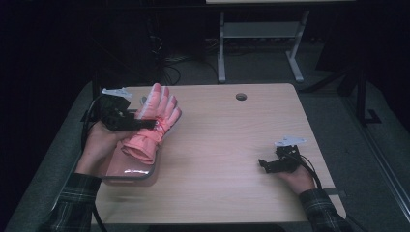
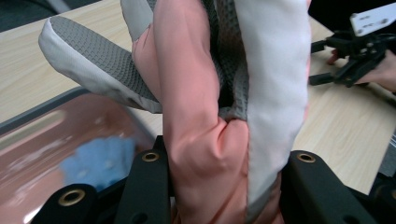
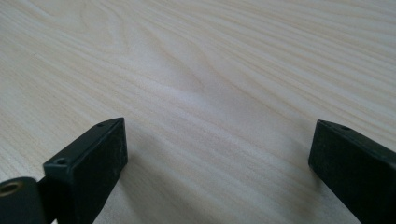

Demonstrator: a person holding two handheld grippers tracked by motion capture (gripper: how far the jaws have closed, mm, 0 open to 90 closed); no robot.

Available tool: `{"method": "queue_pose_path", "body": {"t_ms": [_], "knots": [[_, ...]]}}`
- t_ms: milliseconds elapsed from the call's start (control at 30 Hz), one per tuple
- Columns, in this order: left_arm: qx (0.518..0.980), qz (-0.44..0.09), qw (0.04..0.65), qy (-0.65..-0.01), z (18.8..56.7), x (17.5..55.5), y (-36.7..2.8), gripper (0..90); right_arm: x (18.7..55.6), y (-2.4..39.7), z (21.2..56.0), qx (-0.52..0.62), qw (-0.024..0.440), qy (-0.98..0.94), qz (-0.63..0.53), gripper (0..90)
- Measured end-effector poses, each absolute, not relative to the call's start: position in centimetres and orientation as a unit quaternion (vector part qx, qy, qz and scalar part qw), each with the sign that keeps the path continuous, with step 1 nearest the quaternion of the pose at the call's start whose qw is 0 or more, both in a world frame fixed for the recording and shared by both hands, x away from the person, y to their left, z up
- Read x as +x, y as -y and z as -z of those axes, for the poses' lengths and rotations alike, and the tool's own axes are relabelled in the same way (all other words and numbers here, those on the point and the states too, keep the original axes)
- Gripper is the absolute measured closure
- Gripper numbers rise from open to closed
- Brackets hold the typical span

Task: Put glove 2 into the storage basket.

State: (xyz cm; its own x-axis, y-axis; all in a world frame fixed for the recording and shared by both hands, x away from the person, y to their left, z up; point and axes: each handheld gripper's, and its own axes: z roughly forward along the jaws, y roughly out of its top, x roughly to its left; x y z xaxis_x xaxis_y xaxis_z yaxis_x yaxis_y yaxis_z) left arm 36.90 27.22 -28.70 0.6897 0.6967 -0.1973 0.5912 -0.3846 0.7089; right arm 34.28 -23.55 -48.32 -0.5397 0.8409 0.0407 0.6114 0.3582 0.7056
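- My left claw (image 1: 145, 123) is clamped on the pink glove (image 1: 152, 121), held above the clear bin (image 1: 128, 174) at the surface's (image 1: 227, 145) left edge.
- My right claw (image 1: 263, 164), jaws apart and empty, rests on the surface well right of the bin.

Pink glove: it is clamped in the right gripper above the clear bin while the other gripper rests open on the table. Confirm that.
Wrong gripper. The high view shows the left gripper clamped on the pink glove above the clear bin; the right gripper is the one resting open on the table.

Light wooden table (image 1: 227, 145), grey carpet floor (image 1: 261, 65), white-legged desk (image 1: 261, 34) behind, dim room
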Motion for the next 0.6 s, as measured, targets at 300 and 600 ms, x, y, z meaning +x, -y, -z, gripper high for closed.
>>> {"method": "queue_pose_path", "body": {"t_ms": [300,600], "knots": [[0.811,-0.083,0.392,-0.426,29.4,36.8,-31.0,63.7,34.3,23.5,48.3,0.45,0.166,-0.807,-0.343,3.6],[0.801,-0.084,0.371,-0.463,31.5,37.4,-33.6,63.6,34.3,23.5,48.3,0.451,0.166,-0.807,-0.343,3.5]]}}
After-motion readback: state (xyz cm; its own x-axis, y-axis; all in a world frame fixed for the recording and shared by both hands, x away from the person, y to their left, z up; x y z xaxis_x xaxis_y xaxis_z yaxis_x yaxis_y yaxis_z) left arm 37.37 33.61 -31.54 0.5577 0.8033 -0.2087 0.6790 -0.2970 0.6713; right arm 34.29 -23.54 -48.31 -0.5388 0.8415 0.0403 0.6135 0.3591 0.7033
